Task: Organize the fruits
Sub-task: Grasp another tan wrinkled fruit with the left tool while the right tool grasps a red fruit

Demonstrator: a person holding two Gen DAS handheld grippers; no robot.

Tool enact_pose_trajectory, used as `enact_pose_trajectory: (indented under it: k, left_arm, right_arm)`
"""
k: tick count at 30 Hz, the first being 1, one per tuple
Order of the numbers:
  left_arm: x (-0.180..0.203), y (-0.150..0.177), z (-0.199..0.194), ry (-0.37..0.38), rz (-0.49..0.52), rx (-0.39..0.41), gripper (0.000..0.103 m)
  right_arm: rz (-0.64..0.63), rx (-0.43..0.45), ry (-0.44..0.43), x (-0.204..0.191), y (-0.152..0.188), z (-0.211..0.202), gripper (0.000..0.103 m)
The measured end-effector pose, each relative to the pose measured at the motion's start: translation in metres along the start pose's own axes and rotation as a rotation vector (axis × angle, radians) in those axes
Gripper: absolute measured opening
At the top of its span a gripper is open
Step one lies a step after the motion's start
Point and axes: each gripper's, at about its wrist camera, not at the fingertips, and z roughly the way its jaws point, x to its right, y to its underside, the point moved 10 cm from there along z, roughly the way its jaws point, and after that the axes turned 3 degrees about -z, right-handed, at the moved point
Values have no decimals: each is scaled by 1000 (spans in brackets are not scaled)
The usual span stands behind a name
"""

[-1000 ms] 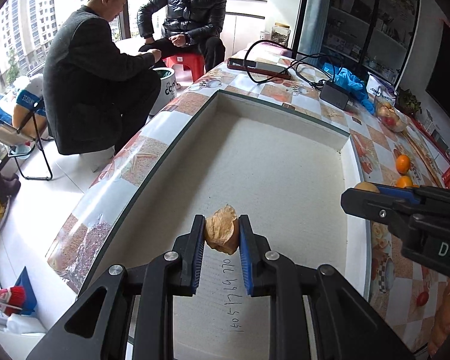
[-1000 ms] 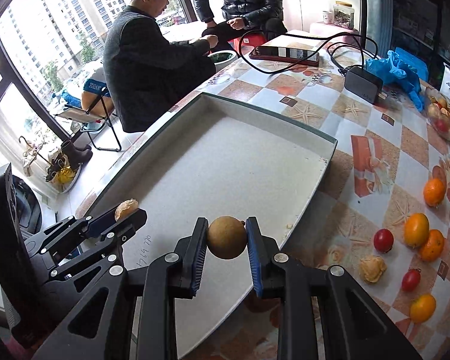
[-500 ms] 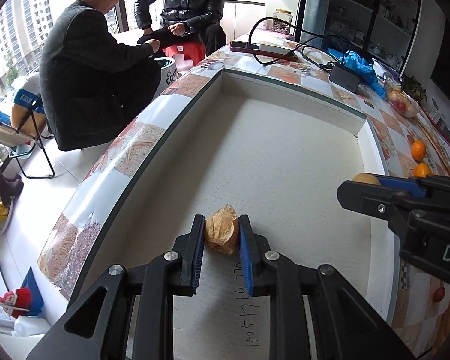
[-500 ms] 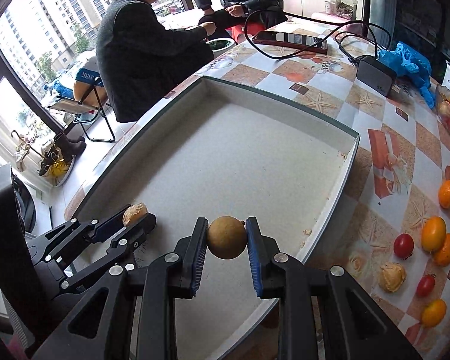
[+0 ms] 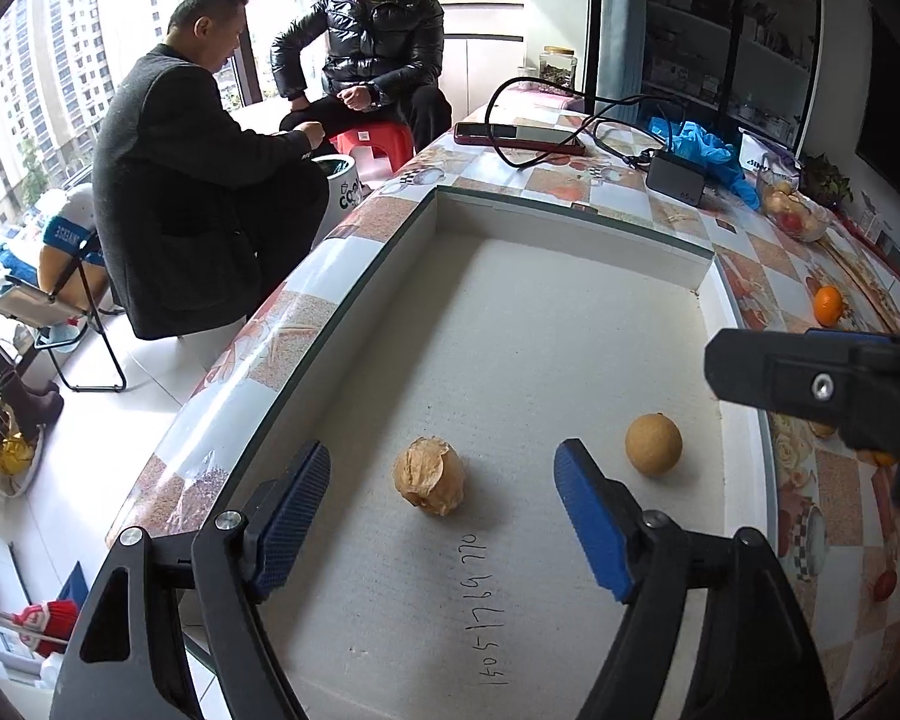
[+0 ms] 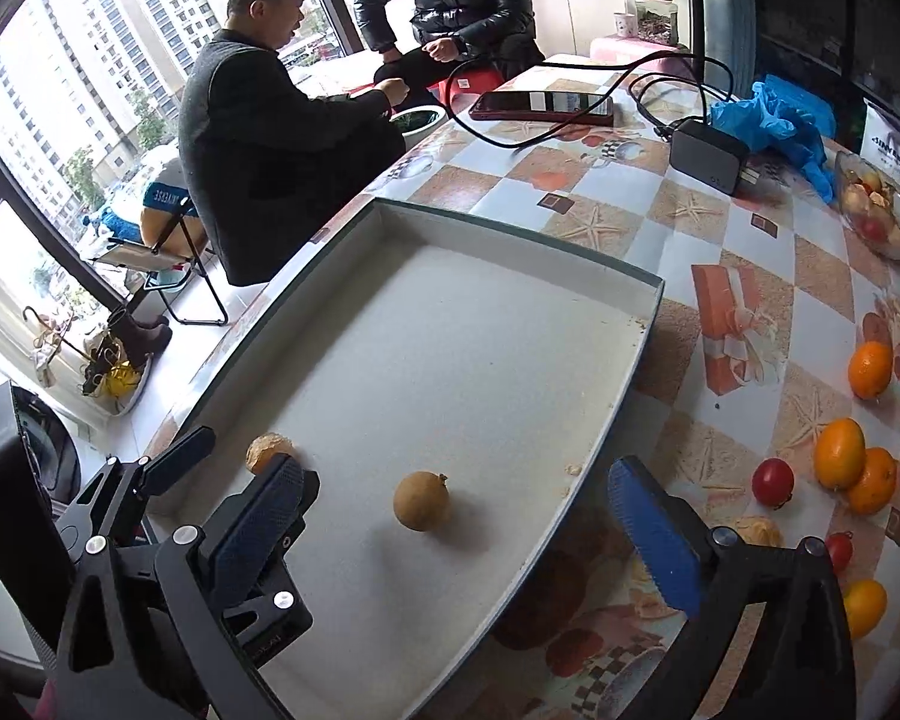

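A shallow white tray (image 5: 570, 222) (image 6: 648, 312) lies on the patterned table. On its floor rest a wrinkled tan husked fruit (image 5: 429, 476) (image 6: 267, 450) and a round brown fruit (image 5: 653, 443) (image 6: 421, 501). My left gripper (image 5: 444, 516) has its jaws opening, wide apart, and the husked fruit lies loose between them, touching neither pad. My right gripper (image 6: 456, 531) is opening too, its jaws spread wide around the round brown fruit without touching it. One right finger (image 5: 810, 372) reaches in at the left wrist view's right edge.
Several oranges (image 6: 840, 453) and cherry tomatoes (image 6: 773, 482) lie on the tablecloth right of the tray, with another husked fruit (image 6: 759, 531). At the far end are a phone (image 6: 543, 105), a black charger (image 6: 708, 156), cables, blue bags and a fruit bowl (image 6: 876, 213). Two people sit beyond the table.
Both grippers have opened and let go of their fruits: the husked fruit and the round brown fruit now lie on the tray floor between the spread jaws.
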Motion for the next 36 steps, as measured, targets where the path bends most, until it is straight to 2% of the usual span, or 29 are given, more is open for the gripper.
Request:
enact_pose_trajectory:
  k: [3,6,10,13,17,19,24,25,26,27,28,29,30,33,35,36]
  left_arm:
    - [8,-3,-12,27,-1,11,80]
    - [25,-5,-23,75,14,15,80]
    - [65,-5,-38,126,84,29,80]
    - [103,1,-45,169,157,20,80]
    - [152,14,-44,206,236,-3,80]
    - [169,19,-41,207,253,-14,80]
    - [197,21,-24,208,254,-43,80]
    - [201,22,-20,206,254,-51,80]
    - [206,22,-16,203,255,-57,80]
    - [210,21,-11,198,257,-60,80]
    - [214,21,-7,193,257,-60,80]
    - [218,20,-2,186,257,-62,80]
    - [221,19,3,178,253,-64,80]
    - [231,16,18,175,235,-80,80]
    - [238,16,29,171,227,-92,79]
    - [240,17,35,162,226,-100,70]
  right_arm:
    - [37,43,46,33,5,-27,103]
    - [74,71,116,75,24,-54,103]
    - [140,71,219,133,71,-83,103]
    - [188,60,254,161,111,-97,103]
    - [197,50,249,163,152,-104,103]
    - [151,52,244,149,164,-100,103]
    - [-7,64,298,126,172,-78,102]
    - [-25,68,300,123,172,-75,92]
    - [-36,61,302,122,173,-69,69]
    - [-38,89,295,121,172,-70,64]
    - [-42,96,298,121,171,-70,54]
    - [-46,102,296,121,170,-71,34]
    - [-41,106,307,125,169,-73,24]
    - [15,122,320,151,168,-80,25]
    - [48,129,364,174,168,-87,25]
    - [69,130,375,186,168,-90,25]
